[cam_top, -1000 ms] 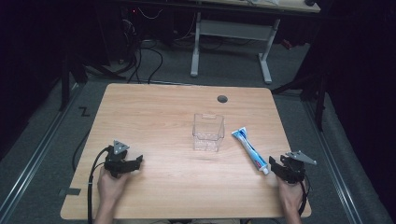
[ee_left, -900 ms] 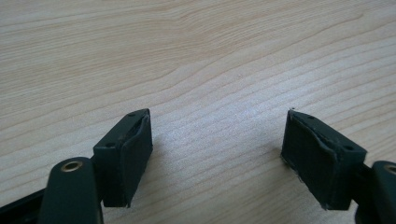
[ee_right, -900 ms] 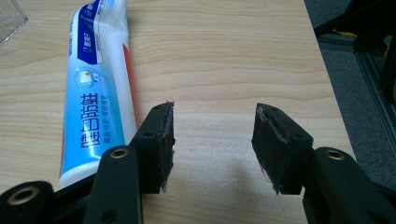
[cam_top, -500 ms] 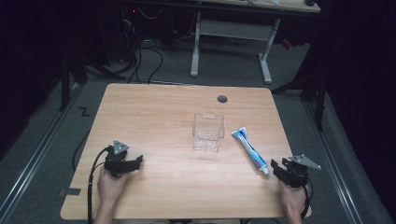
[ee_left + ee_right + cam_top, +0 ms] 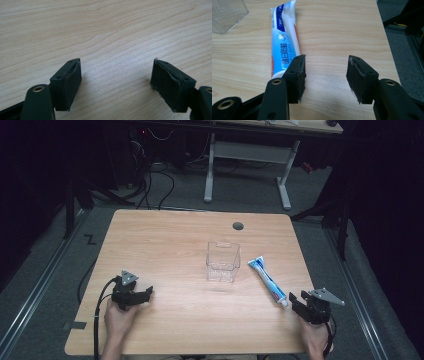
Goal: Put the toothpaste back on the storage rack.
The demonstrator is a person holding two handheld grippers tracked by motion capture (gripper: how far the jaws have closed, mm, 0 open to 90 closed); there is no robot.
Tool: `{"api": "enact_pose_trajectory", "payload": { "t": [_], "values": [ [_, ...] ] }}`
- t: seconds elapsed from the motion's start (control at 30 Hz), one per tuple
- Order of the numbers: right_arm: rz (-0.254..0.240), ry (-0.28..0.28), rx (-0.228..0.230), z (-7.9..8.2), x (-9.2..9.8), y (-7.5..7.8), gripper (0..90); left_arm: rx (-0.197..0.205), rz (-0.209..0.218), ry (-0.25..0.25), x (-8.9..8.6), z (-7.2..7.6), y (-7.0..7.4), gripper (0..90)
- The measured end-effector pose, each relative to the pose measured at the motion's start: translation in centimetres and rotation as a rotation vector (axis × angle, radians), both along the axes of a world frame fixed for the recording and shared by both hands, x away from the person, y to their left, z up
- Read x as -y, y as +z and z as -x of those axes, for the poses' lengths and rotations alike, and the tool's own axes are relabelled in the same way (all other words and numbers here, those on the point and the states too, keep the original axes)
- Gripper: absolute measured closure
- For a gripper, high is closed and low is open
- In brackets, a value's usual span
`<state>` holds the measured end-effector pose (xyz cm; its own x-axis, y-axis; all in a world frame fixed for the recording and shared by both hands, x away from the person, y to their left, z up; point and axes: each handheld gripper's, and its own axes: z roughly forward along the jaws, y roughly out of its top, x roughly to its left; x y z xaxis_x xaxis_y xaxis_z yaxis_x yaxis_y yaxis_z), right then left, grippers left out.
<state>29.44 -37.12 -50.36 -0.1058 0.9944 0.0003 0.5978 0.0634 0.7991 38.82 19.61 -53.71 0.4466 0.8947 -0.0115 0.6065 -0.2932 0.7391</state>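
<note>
While the right gripper rests near the table's right front corner, its jaws stand apart with bare wood between them and nothing in their hold. Seen from the high view, the toothpaste tube lies flat on the table toward ten o'clock from that gripper, its cap end just beside the jaws and its flat end pointing toward eleven o'clock. In the right gripper view the tube runs up from behind the left-hand jaw; whether the jaw touches it I cannot tell. A clear plastic box stands upright near the middle of the table, at nine o'clock from the tube and close beside its flat end, though apart from it. The left gripper sits toward the left front of the table, at about eight o'clock from the box and well apart from it. In the left gripper view its jaws are spread wide over plain wood, holding nothing.
</note>
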Motion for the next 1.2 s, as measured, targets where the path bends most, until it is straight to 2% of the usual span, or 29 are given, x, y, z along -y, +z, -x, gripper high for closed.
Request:
{"api": "enact_pose_trajectory", "payload": {
  "t": [0.17, 0.77, 1.07, 1.2],
  "values": [
    [0.010, 0.032, 0.016, 0.2, -0.6, 0.5, 49.5, 0.000, 0.001, 0.002, 0.0, 0.0, 0.0, 24.7],
    [0.026, 0.115, 0.018, -0.7, -2.8, 1.4, 49.6, 0.000, 0.001, 0.000, 0.0, 0.0, 0.0, 24.7],
    [-0.020, 0.144, 0.007, -1.5, -3.5, 1.5, 48.3, 0.000, 0.001, 0.000, 0.0, 0.0, 0.0, 24.8],
    [-0.024, 0.161, 0.003, -1.9, -3.7, 1.6, 49.5, 0.000, 0.001, 0.000, 0.0, 0.0, 0.0, 24.8]
  ]
}}
